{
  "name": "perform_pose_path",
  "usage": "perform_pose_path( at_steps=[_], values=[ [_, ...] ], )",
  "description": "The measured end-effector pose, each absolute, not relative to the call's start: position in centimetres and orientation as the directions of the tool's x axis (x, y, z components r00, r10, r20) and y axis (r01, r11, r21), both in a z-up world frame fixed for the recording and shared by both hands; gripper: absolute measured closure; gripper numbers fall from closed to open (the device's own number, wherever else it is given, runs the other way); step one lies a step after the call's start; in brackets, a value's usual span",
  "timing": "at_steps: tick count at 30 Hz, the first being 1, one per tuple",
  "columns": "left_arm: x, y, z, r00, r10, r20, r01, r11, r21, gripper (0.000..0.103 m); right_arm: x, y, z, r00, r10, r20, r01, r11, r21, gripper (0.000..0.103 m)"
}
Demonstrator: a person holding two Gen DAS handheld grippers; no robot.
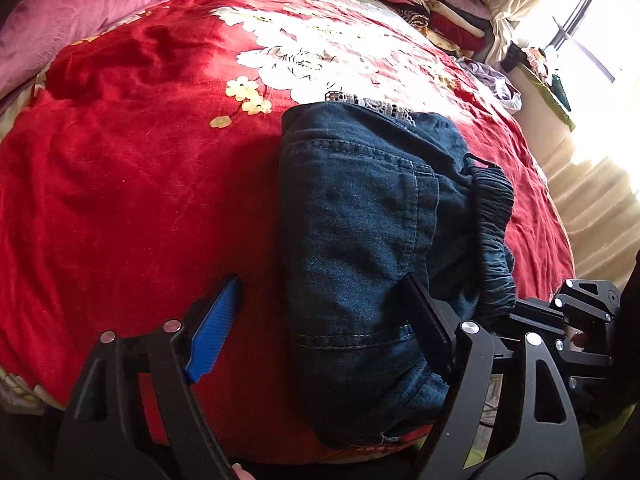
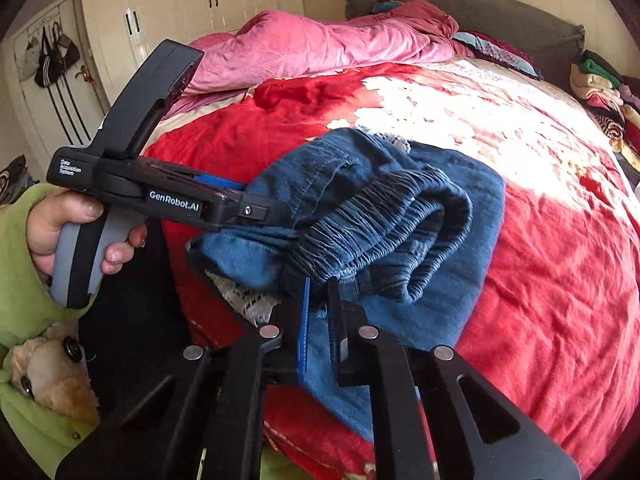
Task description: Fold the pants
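Both wrist cameras look steeply down, close over the bed. Left faces the window; right faces the wardrobe. Shared: the pants.

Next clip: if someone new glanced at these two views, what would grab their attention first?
The bright red floral blanket fills both views. On its near edge lies the bundle of dark blue denim pants, elastic waistband to the right. The right tongs are pinched shut on the pants' cloth near the waistband, while the left tongs stand open astride the bundle's near end. A pink duvet is heaped along the far side.
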State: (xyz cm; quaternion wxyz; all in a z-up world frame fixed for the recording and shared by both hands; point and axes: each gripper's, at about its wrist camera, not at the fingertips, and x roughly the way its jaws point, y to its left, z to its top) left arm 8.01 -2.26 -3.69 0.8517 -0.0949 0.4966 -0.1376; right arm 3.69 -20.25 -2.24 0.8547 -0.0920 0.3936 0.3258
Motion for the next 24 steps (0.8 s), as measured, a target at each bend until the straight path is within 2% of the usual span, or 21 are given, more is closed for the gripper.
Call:
perform_pose_path(
  at_steps=[4,7,14,17,19,21,24],
  values=[
    [7.1,-2.6,-3.7,0.488,-0.303,-0.819,0.162,0.953,-0.256,0.029,3.1,-21.5,-3.1,0.477,0.463,-0.748,-0.601,0.792,0.107,0.103],
    [6.8,-2.5,-4.0,0.490,-0.304,-0.817,0.157,0.953,-0.260,0.029,3.5,-21.8,-4.9,0.453,0.430,-0.781,-0.564,0.817,0.123,0.103],
    [6.3,-2.7,-3.8,0.503,-0.281,-0.818,0.157,0.960,-0.233,0.025,3.2,-22.8,-4.2,0.477,0.445,-0.758,-0.542,0.828,0.145,0.100],
    [6.2,-2.6,-3.8,0.505,-0.281,-0.816,0.152,0.960,-0.236,0.025,3.1,-23.0,-4.0,0.488,0.445,-0.751,-0.531,0.834,0.149,0.089],
    [6.0,-2.6,-3.4,0.509,-0.279,-0.814,0.151,0.960,-0.234,0.025,3.1,-23.1,-3.7,0.496,0.450,-0.743,-0.529,0.835,0.152,0.085],
    [5.7,-2.6,-2.9,0.517,-0.280,-0.809,0.157,0.960,-0.231,0.025,2.9,-23.4,-3.1,0.511,0.453,-0.731,-0.525,0.838,0.153,0.072],
    [5.4,-2.5,-2.1,0.529,-0.286,-0.799,0.162,0.958,-0.235,0.025,2.6,-23.9,-2.1,0.536,0.458,-0.709,-0.519,0.841,0.151,0.065]
  ],
)
